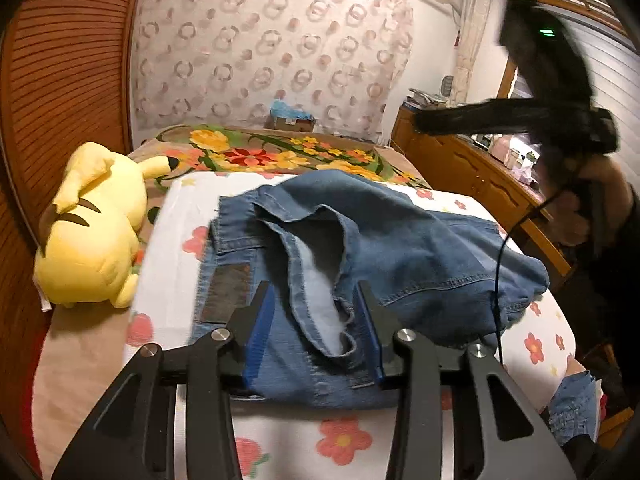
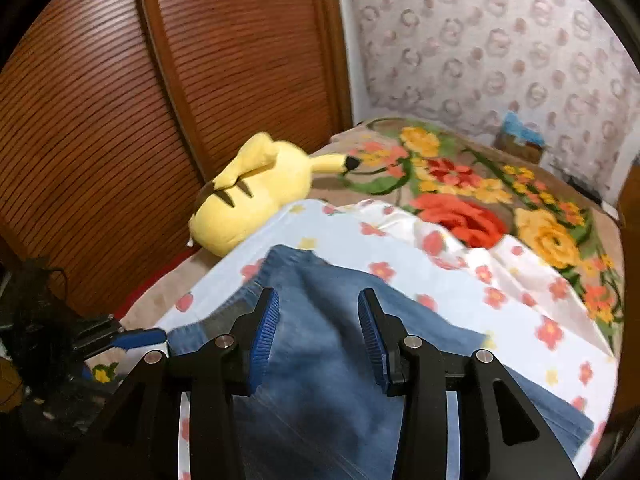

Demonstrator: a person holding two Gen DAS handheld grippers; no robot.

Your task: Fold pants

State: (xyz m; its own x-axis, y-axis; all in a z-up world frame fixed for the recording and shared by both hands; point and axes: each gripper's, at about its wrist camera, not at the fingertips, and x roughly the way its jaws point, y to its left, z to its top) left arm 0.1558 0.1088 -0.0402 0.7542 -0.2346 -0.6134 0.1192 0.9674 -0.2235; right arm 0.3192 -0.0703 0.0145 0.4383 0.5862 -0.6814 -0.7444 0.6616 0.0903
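Blue denim pants (image 1: 384, 248) lie crumpled on a white flowered sheet (image 1: 172, 280) on the bed, waistband and brown patch toward me. My left gripper (image 1: 316, 300) is open, its blue-padded jaws standing on either side of the waistband opening. My right gripper (image 2: 318, 304) is open above the pants (image 2: 320, 360), with denim below the jaws. In the left wrist view the right gripper (image 1: 440, 124) is raised and blurred at the right, held by a hand. The left gripper's blue fingertip (image 2: 140, 338) shows at the left edge of the right wrist view.
A yellow plush toy (image 1: 92, 236) lies at the bed's left side, also in the right wrist view (image 2: 256, 188). A flowered blanket (image 1: 264, 152) covers the far bed. A wooden louvred wardrobe (image 2: 120, 100) stands left, a wooden dresser (image 1: 472, 176) right. A black cable (image 1: 500, 280) hangs over the pants.
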